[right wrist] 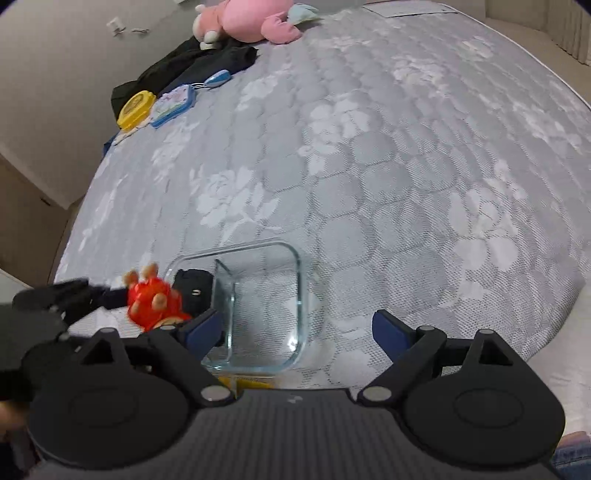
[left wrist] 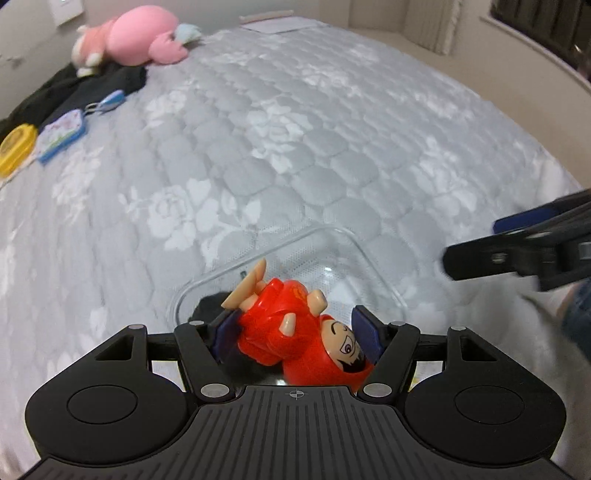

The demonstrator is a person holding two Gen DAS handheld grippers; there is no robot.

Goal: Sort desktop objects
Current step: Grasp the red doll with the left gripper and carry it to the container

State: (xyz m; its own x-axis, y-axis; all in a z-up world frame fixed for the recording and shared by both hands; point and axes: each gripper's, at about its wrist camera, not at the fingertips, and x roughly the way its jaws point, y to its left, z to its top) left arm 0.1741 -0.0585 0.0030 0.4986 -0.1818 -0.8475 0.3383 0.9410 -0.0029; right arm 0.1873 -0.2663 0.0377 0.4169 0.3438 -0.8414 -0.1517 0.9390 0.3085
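Observation:
A red toy figurine (left wrist: 291, 325) with a cartoon face lies head-down between the blue pads of my left gripper (left wrist: 295, 326), which is shut on it. It hangs just above the near left corner of a clear glass container (left wrist: 354, 240). In the right wrist view the glass container (right wrist: 295, 258) has a divider, and a black object (right wrist: 194, 291) lies in its left compartment. The figurine (right wrist: 151, 295) and left gripper (right wrist: 110, 297) show blurred at its left side. My right gripper (right wrist: 295, 326) stands open over the container's near right part with nothing between its fingers.
The quilted grey mattress (right wrist: 406, 166) carries a pink plush (right wrist: 251, 18), black clothing (right wrist: 199, 62), a yellow round case (right wrist: 135, 107) and a blue pouch (right wrist: 171, 105) at its far left. Something yellow (right wrist: 251, 384) peeks out below the container. The mattress edge drops off at the left.

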